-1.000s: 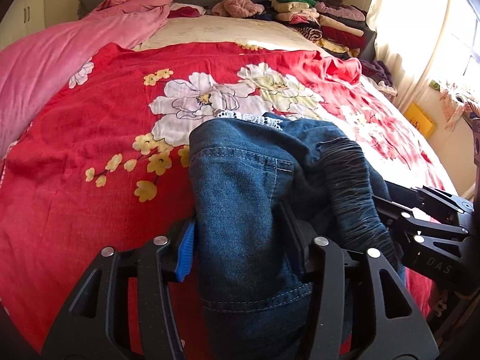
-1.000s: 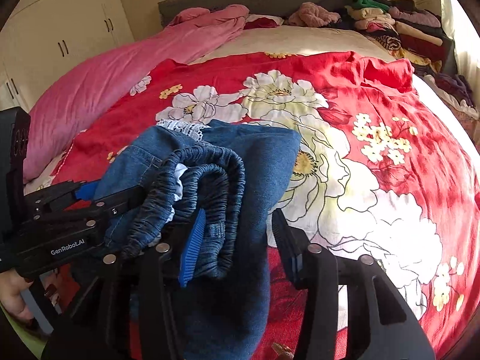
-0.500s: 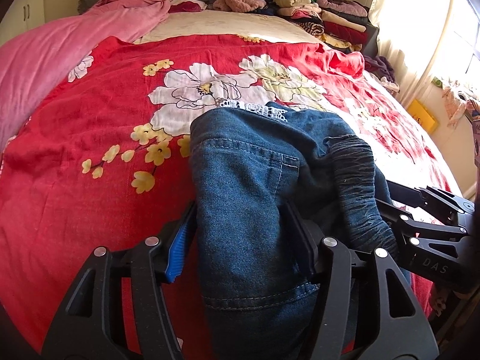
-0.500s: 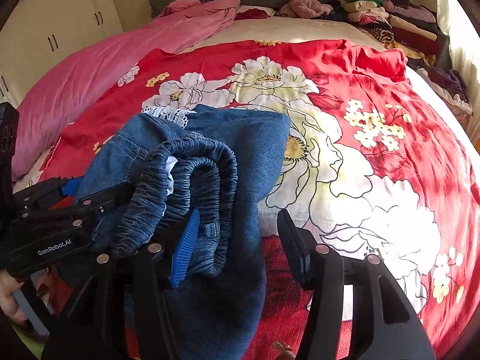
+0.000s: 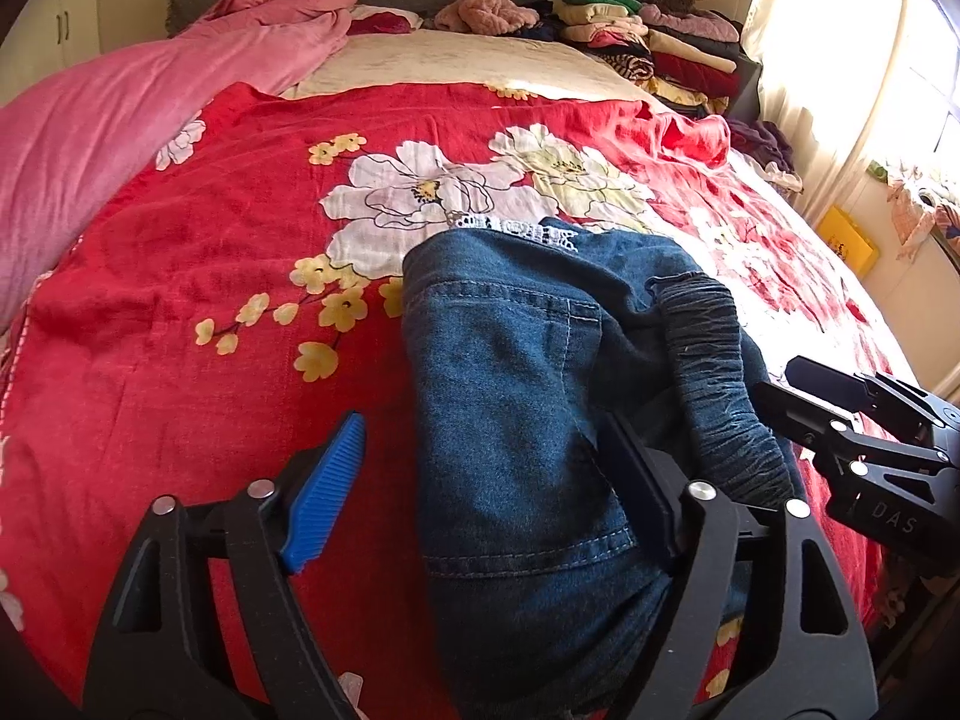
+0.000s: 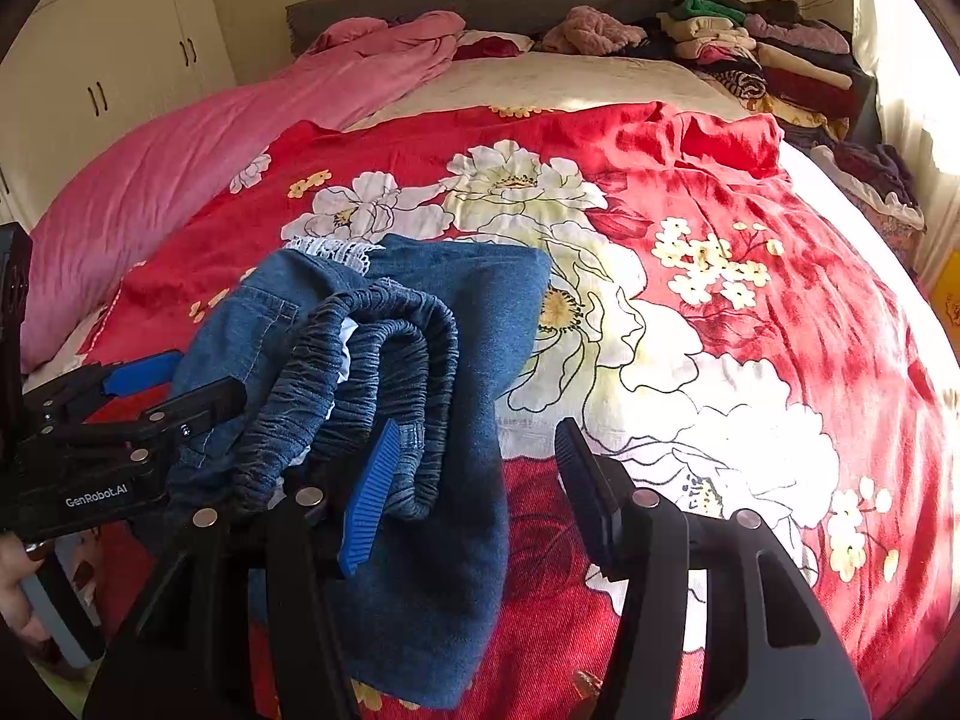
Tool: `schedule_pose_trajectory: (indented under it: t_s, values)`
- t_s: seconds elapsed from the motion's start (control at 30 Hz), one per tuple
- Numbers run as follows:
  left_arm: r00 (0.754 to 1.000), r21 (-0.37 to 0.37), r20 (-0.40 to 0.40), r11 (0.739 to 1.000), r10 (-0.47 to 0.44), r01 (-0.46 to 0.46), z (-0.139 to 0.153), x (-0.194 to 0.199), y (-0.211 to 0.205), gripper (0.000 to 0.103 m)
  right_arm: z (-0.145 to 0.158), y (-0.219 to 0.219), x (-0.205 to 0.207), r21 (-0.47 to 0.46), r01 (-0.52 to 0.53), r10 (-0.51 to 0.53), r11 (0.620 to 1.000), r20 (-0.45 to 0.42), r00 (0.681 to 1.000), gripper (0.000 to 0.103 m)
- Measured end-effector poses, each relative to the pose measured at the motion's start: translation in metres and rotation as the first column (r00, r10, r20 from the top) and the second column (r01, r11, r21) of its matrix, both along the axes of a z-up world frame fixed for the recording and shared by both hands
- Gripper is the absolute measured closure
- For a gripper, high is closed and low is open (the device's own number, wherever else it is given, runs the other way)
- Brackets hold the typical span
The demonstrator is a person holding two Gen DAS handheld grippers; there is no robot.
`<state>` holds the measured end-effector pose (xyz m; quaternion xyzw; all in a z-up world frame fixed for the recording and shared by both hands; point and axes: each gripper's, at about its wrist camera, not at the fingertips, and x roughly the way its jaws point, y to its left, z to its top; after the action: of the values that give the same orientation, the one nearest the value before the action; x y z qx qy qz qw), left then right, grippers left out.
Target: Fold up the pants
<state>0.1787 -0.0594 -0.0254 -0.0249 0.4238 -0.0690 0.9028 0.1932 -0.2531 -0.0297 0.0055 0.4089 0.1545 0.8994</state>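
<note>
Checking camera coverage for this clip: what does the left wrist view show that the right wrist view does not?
Only the left wrist view shows the yellow box by the window, and the left gripper opening around the jeans. Only the right wrist view shows the white wardrobe doors and a hand. Both show the jeans, the red floral bedspread, the pink blanket and the folded clothes pile.

A: Where are the pants (image 5: 516,420)?

B: Folded into a thick blue denim bundle on the bed, lying from six toward twelve o'clock.

A: And the waistband (image 6: 384,348)?

B: Gathered elastic, looped on top; white lace trim (image 5: 516,231) peeks out at twelve.
</note>
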Motion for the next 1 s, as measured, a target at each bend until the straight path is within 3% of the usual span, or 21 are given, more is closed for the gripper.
schedule_pose_trajectory:
  t_s: [0.1,0.13,0.2,0.7,1.0]
  values:
    - [1.0,-0.002,0.009,1.0,0.008,-0.008,0.005,-0.005,0.003,0.022,0.006,-0.004,-0.005,0.014,0.002,-0.002,1.0,0.013,1.0,0.05]
    - [1.0,-0.005,0.012,1.0,0.009,-0.009,0.007,-0.007,0.004,0.018,0.008,-0.005,-0.007,0.019,0.002,-0.002,1.0,0.022,1.0,0.039]
    - [0.999,-0.007,0.028,1.0,0.017,-0.016,0.013,-0.012,0.006,0.01,0.014,-0.009,-0.015,0.029,0.018,-0.02,0.999,0.052,0.998,0.005]
    - [0.993,-0.002,0.118,1.0,0.001,0.0,0.05,-0.073,0.008,0.01,0.06,-0.03,-0.086,0.045,0.038,-0.046,0.998,0.19,0.981,0.004]
    - [0.988,-0.016,0.15,0.999,-0.027,0.029,0.057,-0.113,0.002,0.01,0.065,-0.032,-0.126,0.038,0.041,-0.049,0.998,0.23,0.972,0.004]
